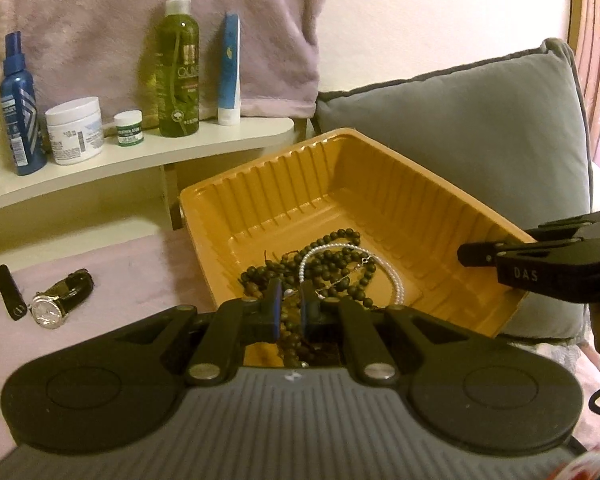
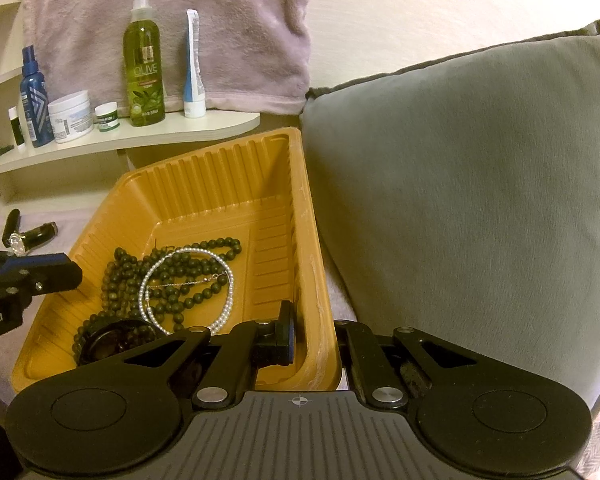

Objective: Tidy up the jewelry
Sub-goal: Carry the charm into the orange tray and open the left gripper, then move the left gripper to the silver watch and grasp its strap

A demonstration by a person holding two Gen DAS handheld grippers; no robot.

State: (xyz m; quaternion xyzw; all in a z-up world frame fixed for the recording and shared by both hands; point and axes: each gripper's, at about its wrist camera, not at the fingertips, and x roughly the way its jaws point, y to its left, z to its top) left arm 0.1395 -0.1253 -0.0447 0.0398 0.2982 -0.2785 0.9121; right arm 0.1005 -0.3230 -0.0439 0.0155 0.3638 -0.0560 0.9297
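Observation:
An orange plastic tray (image 1: pixel 380 184) (image 2: pixel 204 184) holds dark bead strands (image 1: pixel 340 264) (image 2: pixel 196 264) and a white pearl necklace (image 1: pixel 398 290) (image 2: pixel 148 280). My left gripper (image 1: pixel 290 310) hovers over the tray's near edge, jaws narrowly apart around a brownish bead strand (image 1: pixel 290 332) that hangs between them; no firm grip shows. My right gripper (image 2: pixel 314 336) is shut on the tray's right wall, one finger inside, one outside. A silver wristwatch with a black strap (image 1: pixel 56 300) lies on the pink cloth left of the tray, next to a black stick-shaped item (image 1: pixel 9 292).
A white shelf (image 1: pixel 140 152) behind carries a green spray bottle (image 1: pixel 179 64), a blue tube (image 1: pixel 230 72), white jars and a blue bottle (image 1: pixel 20 104). A grey cushion (image 2: pixel 460 184) stands right against the tray. A pink towel (image 1: pixel 160 8) hangs behind.

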